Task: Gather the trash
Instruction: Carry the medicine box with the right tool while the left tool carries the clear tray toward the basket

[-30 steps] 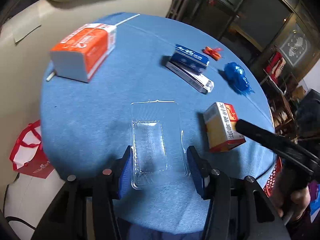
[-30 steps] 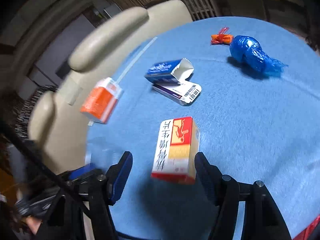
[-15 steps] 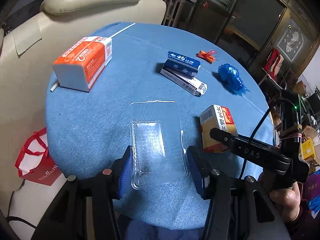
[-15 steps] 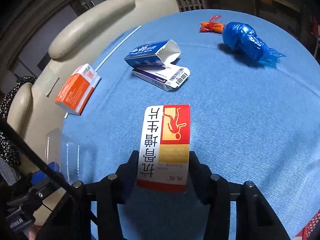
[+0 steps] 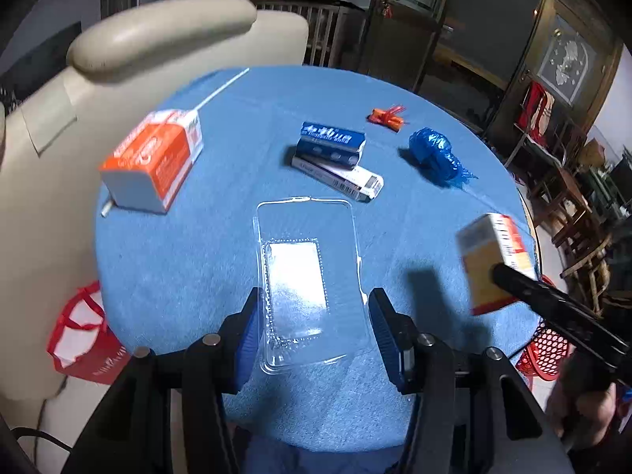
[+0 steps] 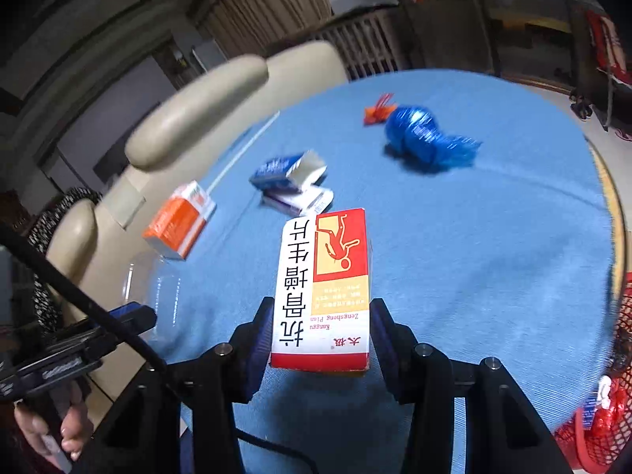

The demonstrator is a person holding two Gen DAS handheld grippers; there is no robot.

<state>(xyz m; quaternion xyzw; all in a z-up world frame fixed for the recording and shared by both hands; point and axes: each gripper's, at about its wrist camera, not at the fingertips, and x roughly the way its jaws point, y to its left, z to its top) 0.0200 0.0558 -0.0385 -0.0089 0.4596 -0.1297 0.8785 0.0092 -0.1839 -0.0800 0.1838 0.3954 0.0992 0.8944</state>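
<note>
My right gripper (image 6: 318, 339) is shut on a red, white and yellow medicine box (image 6: 324, 288) and holds it lifted above the round blue table (image 6: 493, 237). The box also shows in the left wrist view (image 5: 493, 260), blurred, at the right. My left gripper (image 5: 314, 328) has its blue pads on both sides of a clear plastic tray (image 5: 308, 276) at the table's near edge. Farther back lie an orange and white carton (image 5: 154, 162), a blue box on a white box (image 5: 331, 154), a crumpled blue bag (image 5: 434, 154) and an orange wrapper (image 5: 387, 116).
A beige armchair (image 5: 130, 47) stands against the table's far left side. A red shopping bag (image 5: 83, 335) sits on the floor at the left. A red mesh basket (image 6: 604, 414) stands below the table's right edge. Dark wooden furniture (image 5: 572, 181) fills the right background.
My right gripper closed on the medicine box and lifted it off the table toward the right. My left gripper has stayed around the clear tray and risen a little.
</note>
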